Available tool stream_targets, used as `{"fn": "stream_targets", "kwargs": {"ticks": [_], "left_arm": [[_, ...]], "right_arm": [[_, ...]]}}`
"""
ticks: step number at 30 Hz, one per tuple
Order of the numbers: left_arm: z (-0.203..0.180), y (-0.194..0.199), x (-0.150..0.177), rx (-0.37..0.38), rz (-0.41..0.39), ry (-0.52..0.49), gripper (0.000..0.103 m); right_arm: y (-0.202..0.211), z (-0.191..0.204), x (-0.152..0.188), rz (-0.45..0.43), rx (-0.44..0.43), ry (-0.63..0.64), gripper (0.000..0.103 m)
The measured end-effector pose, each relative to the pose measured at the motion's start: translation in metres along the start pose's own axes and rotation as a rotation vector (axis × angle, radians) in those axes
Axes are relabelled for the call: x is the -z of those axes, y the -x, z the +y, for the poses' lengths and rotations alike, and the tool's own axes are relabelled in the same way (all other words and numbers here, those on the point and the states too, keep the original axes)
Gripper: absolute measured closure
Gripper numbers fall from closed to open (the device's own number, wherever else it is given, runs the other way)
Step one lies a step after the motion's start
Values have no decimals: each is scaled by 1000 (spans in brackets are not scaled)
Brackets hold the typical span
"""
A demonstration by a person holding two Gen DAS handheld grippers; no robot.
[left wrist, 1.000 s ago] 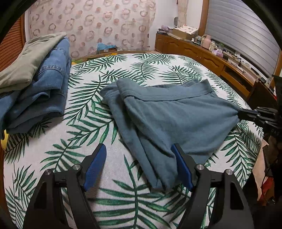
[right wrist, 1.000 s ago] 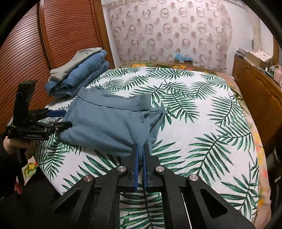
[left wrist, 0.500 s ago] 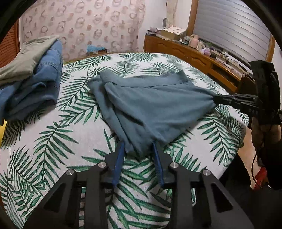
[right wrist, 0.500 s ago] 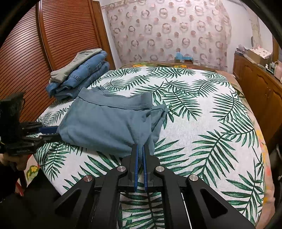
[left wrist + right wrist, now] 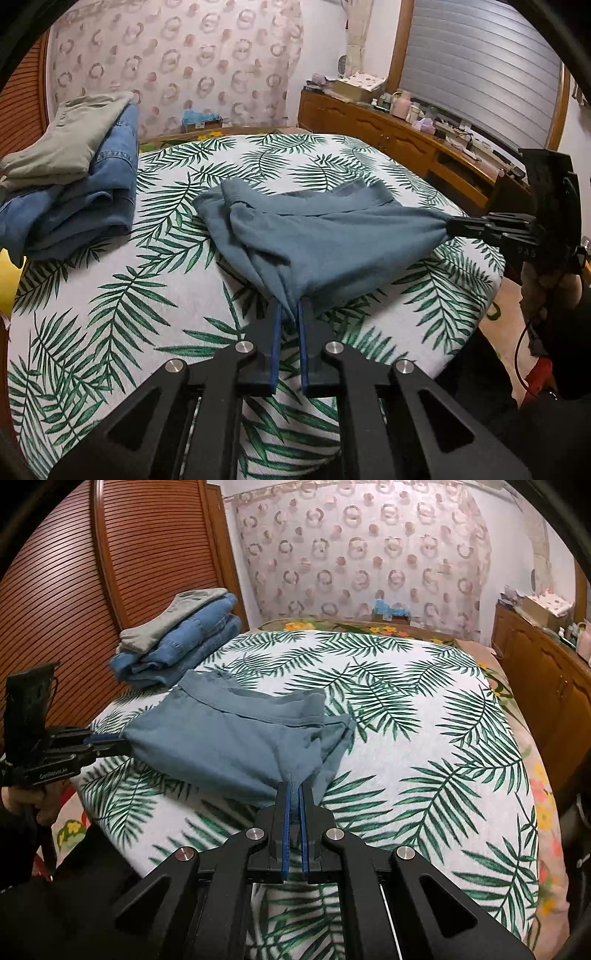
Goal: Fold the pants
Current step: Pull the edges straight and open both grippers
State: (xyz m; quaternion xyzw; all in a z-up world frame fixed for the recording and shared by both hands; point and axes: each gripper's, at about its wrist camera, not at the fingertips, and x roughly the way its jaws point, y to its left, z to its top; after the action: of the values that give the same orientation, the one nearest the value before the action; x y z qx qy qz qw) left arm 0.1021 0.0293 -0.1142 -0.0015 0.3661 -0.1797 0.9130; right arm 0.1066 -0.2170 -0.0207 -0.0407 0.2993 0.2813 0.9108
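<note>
The grey-blue pants [image 5: 325, 243] lie partly folded on the leaf-print bed [image 5: 147, 302], held by two near corners and stretched between the grippers. My left gripper [image 5: 290, 314] is shut on one corner of the pants. My right gripper [image 5: 294, 788] is shut on the other corner of the pants [image 5: 229, 746]. The right gripper also shows at the right of the left wrist view [image 5: 452, 225]. The left gripper shows at the left of the right wrist view [image 5: 118, 743]. The far waistband edge rests on the bed.
A stack of folded jeans [image 5: 85, 199] with a beige garment [image 5: 70, 144] on top sits at the bed's far left, also seen in the right wrist view [image 5: 181, 642]. A wooden dresser [image 5: 406, 140] runs along the right. A slatted wardrobe door [image 5: 110, 590] stands left.
My left gripper has closed from wide open onto the near corner of the pants. The pants are now pulled taut and slightly lifted between both grippers. The right gripper stays shut.
</note>
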Motion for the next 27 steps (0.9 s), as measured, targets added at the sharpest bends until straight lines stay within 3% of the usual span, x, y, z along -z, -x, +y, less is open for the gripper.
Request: {"fn": "stream_targets", "kwargs": {"ticks": [10,15,18,21,23,25,27], "left_arm": [[-19,21,11,12,14,-33,94],[-17,18,7,12,34,-2,93],[-18,19,5,-1,32,-9,88],[-17,21,3,-27,21,-16,65],[-15,23,1,-47,4,-7,40],[-10,23,-2,-52,-15,9,32],[-5,20,-6,-64,-19,20,31]], "right_arm": [[23,6,11,12,-17,13,99],[22,9,13,38,-11,11,99],[27,8,12,32,-6,5,99],[34,7,13,24,15,12,99],[38,8,12,16,20,16,99],[40,8,12,11,20,22,99],[38,9,11,5,21,30,99]]}}
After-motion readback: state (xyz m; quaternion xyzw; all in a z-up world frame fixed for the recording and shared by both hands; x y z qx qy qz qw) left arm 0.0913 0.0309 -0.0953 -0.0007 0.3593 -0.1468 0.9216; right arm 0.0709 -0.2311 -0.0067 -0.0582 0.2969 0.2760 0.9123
